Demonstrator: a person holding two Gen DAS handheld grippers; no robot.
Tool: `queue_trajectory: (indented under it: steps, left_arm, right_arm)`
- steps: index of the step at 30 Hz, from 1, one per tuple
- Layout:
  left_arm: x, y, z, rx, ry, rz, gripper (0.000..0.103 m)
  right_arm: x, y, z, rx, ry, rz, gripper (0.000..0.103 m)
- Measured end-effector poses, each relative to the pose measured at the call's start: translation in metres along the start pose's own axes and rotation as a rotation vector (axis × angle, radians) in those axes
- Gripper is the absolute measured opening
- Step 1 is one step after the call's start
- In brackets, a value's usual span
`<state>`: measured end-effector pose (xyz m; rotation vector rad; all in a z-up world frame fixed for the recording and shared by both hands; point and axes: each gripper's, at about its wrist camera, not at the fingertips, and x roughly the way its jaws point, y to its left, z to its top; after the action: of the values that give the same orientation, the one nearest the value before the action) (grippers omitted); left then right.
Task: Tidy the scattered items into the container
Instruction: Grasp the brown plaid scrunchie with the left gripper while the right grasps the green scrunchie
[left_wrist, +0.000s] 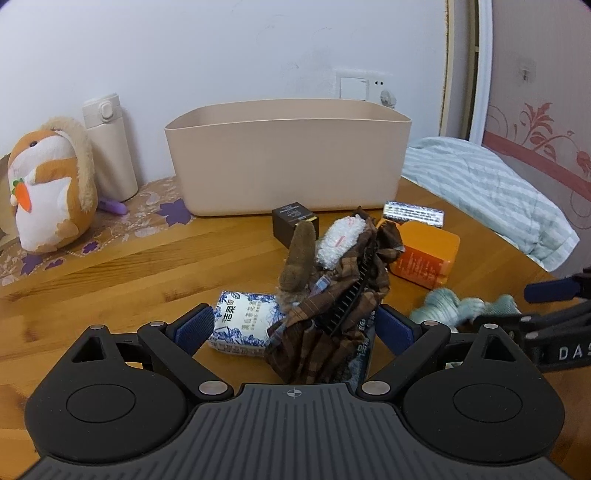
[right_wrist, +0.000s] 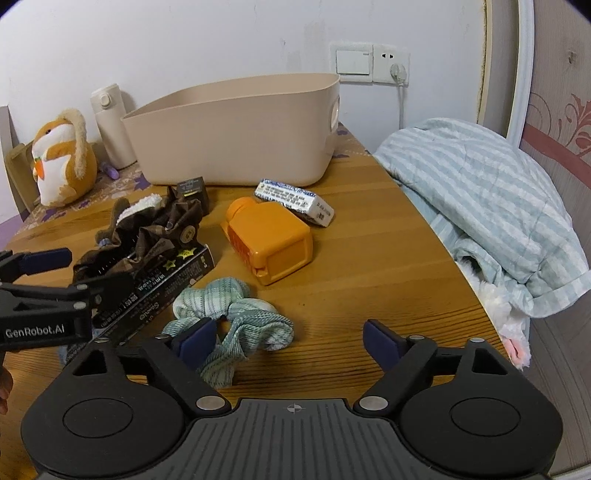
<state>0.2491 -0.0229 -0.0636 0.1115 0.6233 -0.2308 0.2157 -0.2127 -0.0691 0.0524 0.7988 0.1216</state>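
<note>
The left gripper (left_wrist: 295, 328) stands with its fingers spread wide, one blue pad on each side of a brown plaid hair accessory (left_wrist: 332, 295) that rises between them; neither pad appears to press on it, though the cloth hides the inner faces, so contact is hard to judge. The accessory carries one black comb clip, one brown fuzzy piece and one white fluffy piece. Just outside the left finger lies one blue-and-white tissue pack (left_wrist: 243, 325). Under the cloth, near the right finger, one long black box (right_wrist: 162, 284) lies flat on the wooden table (left_wrist: 147, 266).

Ahead of the left fingertips sit one small black box (left_wrist: 293, 221), one orange box (left_wrist: 424, 258) and a second tissue pack (left_wrist: 413, 213) with a silvery printed face, so two packs in all. Beyond these stands the one beige container (left_wrist: 288, 158), upright near the wall; its inside is not visible from either view.

The right gripper (right_wrist: 288, 341) is also spread wide and grips nothing. One pale green scrunchie (right_wrist: 229, 321) lies on the table against the left finger's pad and reaches partway into the gap; the right finger is apart from it, over bare wood.

Far off to the left of both pairs of fingers sit one plush hamster (left_wrist: 48, 184) holding a carrot and one cream flask (left_wrist: 109, 144). To the right of the table lies one striped blue blanket (right_wrist: 487, 206).
</note>
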Motion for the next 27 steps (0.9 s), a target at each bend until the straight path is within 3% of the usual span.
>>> queue_trajectory:
  steps: [8, 10, 12, 15, 21, 27]
  left_arm:
    - [0.014, -0.002, 0.005, -0.02, 0.008, -0.016, 0.094]
    - [0.015, -0.004, 0.005, -0.011, 0.008, -0.015, 0.088]
    - [0.017, -0.006, 0.004, -0.009, 0.011, -0.013, 0.068]
    - [0.018, -0.007, 0.004, -0.022, 0.004, -0.028, 0.053]
    - [0.016, -0.012, 0.003, -0.003, -0.004, -0.024, 0.041]
    - [0.012, -0.008, 0.001, -0.044, -0.015, -0.035, 0.038]
  right_arm:
    - [0.012, 0.003, -0.002, -0.023, 0.034, -0.01, 0.071]
    - [0.013, 0.003, -0.002, -0.03, 0.033, -0.017, 0.066]
    - [0.013, 0.004, -0.001, -0.039, 0.029, -0.026, 0.063]
    - [0.013, 0.005, -0.001, -0.05, 0.025, -0.035, 0.054]
    - [0.012, 0.002, -0.001, -0.056, 0.015, -0.048, 0.03]
    - [0.01, 0.0, -0.002, -0.05, 0.011, -0.042, 0.019]
